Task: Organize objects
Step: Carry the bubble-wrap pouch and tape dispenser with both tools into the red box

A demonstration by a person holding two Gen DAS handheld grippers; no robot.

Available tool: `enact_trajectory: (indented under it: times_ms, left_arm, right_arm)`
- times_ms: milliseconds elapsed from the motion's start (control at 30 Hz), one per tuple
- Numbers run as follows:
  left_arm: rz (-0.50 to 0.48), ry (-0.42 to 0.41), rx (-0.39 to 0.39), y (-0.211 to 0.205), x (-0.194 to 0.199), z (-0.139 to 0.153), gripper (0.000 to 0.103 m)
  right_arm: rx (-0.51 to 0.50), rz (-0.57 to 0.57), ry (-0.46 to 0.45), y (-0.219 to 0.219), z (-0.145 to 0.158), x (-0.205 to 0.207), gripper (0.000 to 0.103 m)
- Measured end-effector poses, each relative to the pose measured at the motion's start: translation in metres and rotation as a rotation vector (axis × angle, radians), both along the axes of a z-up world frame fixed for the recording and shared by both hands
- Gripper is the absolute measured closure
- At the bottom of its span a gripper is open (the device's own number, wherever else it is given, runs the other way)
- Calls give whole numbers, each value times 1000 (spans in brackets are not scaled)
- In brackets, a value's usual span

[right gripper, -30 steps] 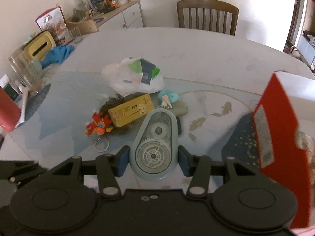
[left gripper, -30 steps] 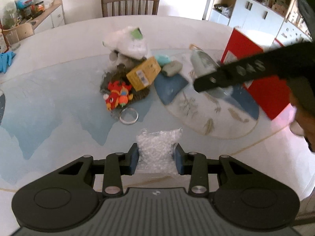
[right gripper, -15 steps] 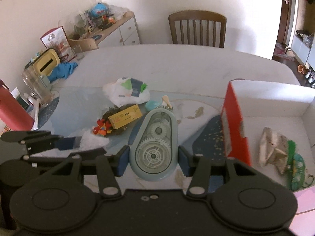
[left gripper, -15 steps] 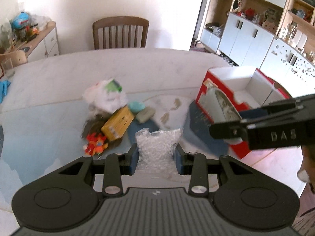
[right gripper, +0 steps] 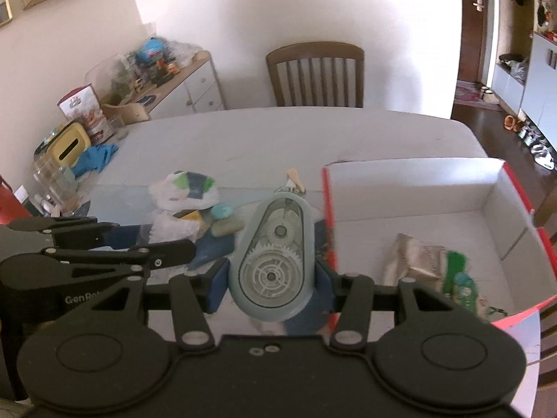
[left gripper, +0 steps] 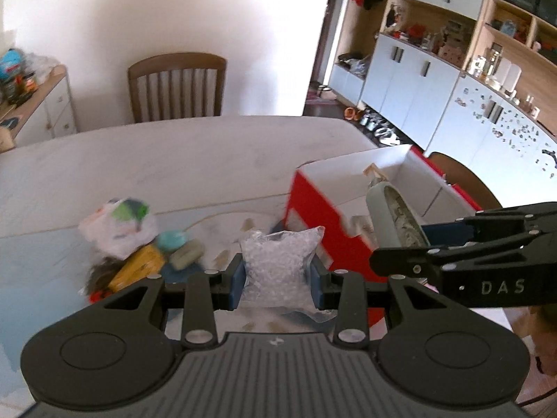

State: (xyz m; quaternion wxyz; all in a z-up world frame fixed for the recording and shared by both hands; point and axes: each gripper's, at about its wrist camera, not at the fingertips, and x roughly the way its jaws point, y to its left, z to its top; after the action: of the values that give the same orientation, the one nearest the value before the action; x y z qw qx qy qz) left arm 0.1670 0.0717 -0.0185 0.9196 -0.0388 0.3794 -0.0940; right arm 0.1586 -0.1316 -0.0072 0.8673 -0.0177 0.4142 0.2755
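My left gripper (left gripper: 278, 285) is shut on a clear bag of white pellets (left gripper: 280, 264) and holds it above the table, left of the red box (left gripper: 313, 226). My right gripper (right gripper: 269, 282) is shut on a pale blue correction-tape dispenser (right gripper: 273, 257), held over the box's left wall (right gripper: 329, 216). The dispenser also shows in the left wrist view (left gripper: 393, 219) at the box's near edge. The box holds a crumpled packet (right gripper: 414, 261) and a green item (right gripper: 459, 278).
A pile lies on the table: a white plastic bag (left gripper: 118, 226), a yellow box (left gripper: 139, 271), a teal disc (left gripper: 170, 240), a grey-green bar (left gripper: 186, 256). A wooden chair (left gripper: 175, 87) stands at the far side. A tissue box (right gripper: 69, 146) and jars sit far left.
Both grippers have risen and swung right toward the red box, each still holding its object. The box interior has come into view and the pile has dropped away to the left.
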Motion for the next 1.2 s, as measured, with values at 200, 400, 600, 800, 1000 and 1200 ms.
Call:
enact_trajectory:
  times_ms: [200, 400, 600, 800, 1000, 1200]
  left_arm:
    - [-44, -10, 13, -42, 18, 3, 67]
    - [-80, -16, 24, -82, 39, 4, 67]
    - [-102, 1, 34, -116, 61, -4, 67]
    - [-121, 27, 60, -145, 84, -18, 67]
    - [-130, 40, 112, -168, 112, -29, 67]
    - [-140, 81, 141, -188, 142, -42, 67]
  right_arm:
    - [-3, -50, 3, -38, -2, 13, 53]
    - [-10, -97, 3, -79, -7, 29, 53]
    - [-38, -153, 8, -118, -17, 49, 53]
    - [-79, -190, 21, -146, -33, 66, 53]
    - [-119, -181, 45, -152, -52, 83, 53]
    - [-152, -146, 71, -146, -71, 96, 53]
